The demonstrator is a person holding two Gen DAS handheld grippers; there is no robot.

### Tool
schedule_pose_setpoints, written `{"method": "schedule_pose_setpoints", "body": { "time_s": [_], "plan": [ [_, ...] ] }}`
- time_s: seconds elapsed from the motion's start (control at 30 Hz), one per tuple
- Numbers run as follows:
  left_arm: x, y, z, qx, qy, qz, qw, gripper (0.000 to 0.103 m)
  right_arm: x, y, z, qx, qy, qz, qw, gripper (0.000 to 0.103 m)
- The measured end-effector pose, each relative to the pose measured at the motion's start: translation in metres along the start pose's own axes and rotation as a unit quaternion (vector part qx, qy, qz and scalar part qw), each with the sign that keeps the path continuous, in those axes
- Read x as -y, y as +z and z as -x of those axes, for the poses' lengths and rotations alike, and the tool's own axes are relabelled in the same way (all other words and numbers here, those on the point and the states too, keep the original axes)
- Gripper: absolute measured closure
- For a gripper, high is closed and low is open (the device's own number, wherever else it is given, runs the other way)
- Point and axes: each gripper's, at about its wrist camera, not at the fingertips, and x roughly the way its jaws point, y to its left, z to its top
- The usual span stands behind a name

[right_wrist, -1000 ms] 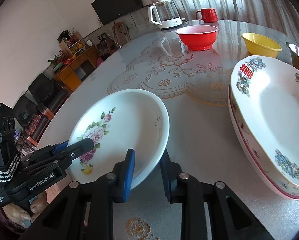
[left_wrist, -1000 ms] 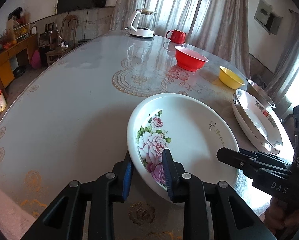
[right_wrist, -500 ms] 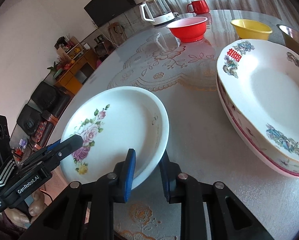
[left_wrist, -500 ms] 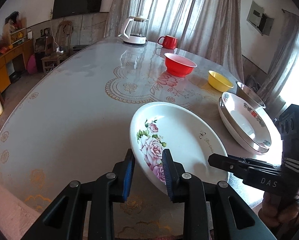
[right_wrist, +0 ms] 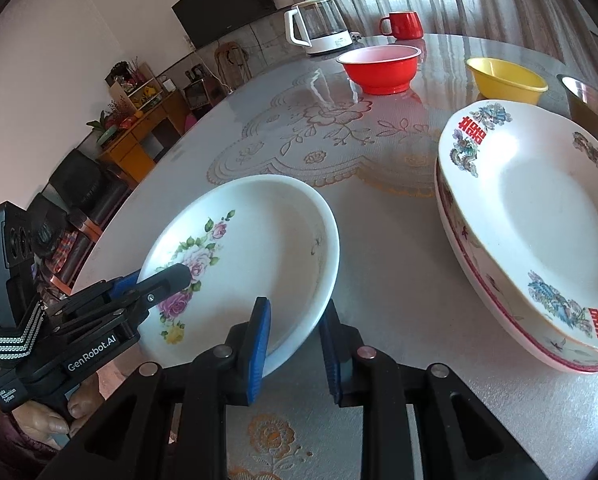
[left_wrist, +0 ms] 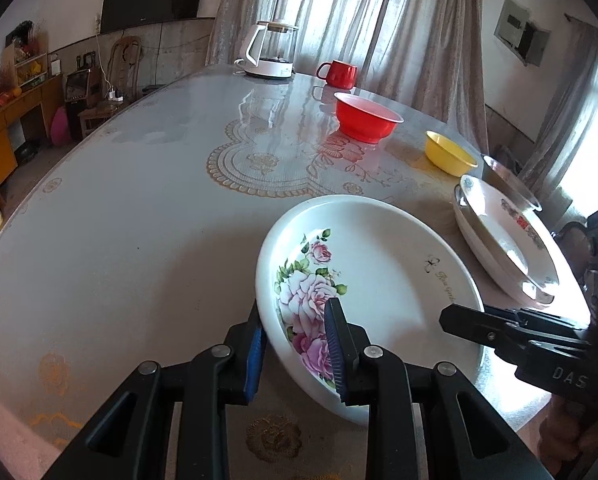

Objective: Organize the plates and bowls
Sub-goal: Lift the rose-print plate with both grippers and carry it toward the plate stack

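Gripping rose plate [left_wrist: 379, 280] both sides, left hand-held gripper [left_wrist: 295, 344], right hand-held gripper [right_wrist: 295, 344], still clamped, raised slightly.

Black left gripper [left_wrist: 295, 354], blue pads [left_wrist: 254, 350], silver screws, white lettering

"DAS" on right tongs [left_wrist: 499, 330], "GenRobot.AI" on left tongs [right_wrist: 155, 286], red 囍 on stacked plate [right_wrist: 539, 216] rim.

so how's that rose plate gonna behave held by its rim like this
The rose plate looks glazed and hard, so probably stiff but slippery and chip-prone. Left gripper and right gripper pinch opposite rims, so it likely stays level.
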Motion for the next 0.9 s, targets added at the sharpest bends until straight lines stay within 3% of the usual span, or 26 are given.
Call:
{"method": "schedule_pose_setpoints", "body": {
  "time_s": [0.3,0.47,0.9],
  "plan": [
    [-0.001,0.003,0.007,0.003,-0.015,0.012,0.9998,0.076,0.014,-0.001,0.002,-0.003,0.029,-0.031,0.999,0.084],
    [0.006,0.008,0.017,0.025,-0.027,0.006,0.9993,0.076,0.017,0.0,0.01,0.004,0.029,-0.032,0.999,0.085],
    [0.003,0.006,0.022,0.019,-0.028,0.019,0.9993,0.076,0.016,-0.002,0.01,-0.005,0.043,-0.032,0.999,0.086]
  ]
}}
